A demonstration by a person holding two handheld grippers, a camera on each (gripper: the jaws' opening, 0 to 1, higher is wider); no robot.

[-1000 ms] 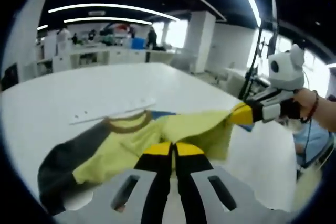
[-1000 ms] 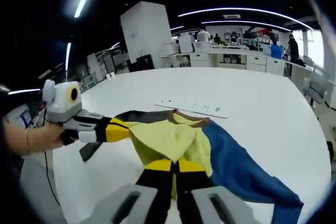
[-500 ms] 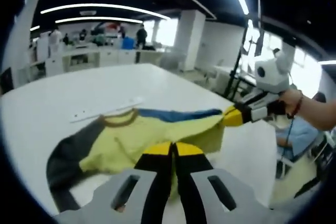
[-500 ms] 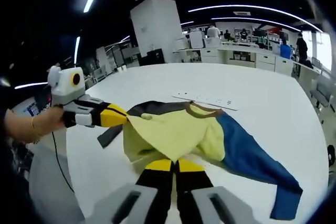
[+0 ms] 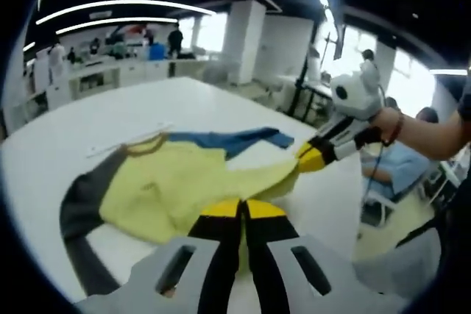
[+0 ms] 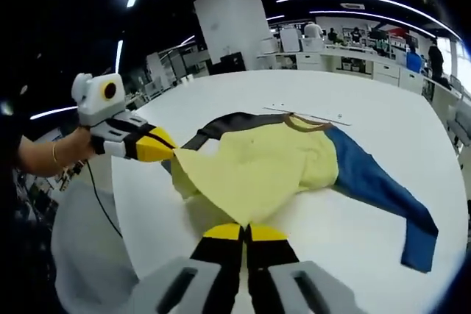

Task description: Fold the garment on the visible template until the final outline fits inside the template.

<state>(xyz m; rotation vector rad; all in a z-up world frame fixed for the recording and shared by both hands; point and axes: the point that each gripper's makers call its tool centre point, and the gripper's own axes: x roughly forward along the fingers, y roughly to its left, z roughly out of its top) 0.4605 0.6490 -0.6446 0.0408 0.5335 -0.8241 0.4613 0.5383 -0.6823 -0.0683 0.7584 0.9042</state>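
Holding the garment's [image 6: 257, 167] yellow hem taut — both grippers clamped on it.
Left gripper [image 5: 243, 211] and right gripper [image 6: 245, 229] pinch opposite corners above the white desk [image 6: 353, 229] — blue sleeve [image 6: 383, 196] and grey sleeve [image 5: 77, 211] lie flat; no readable writing.

My left tongs [image 5: 243, 209] and right tongs [image 6: 246, 232] match: black jaws with yellow tips on grey bodies with slots. I wear a dark bracelet [image 5: 398, 124] on one wrist and a thin one [image 6: 54, 154] on the other.

Bright ceiling light strips [image 5: 110, 6] glare overhead; windows [image 5: 383, 71] blown out; fisheye bends edges; desk [image 6: 368, 130] evenly lit; slight blur.
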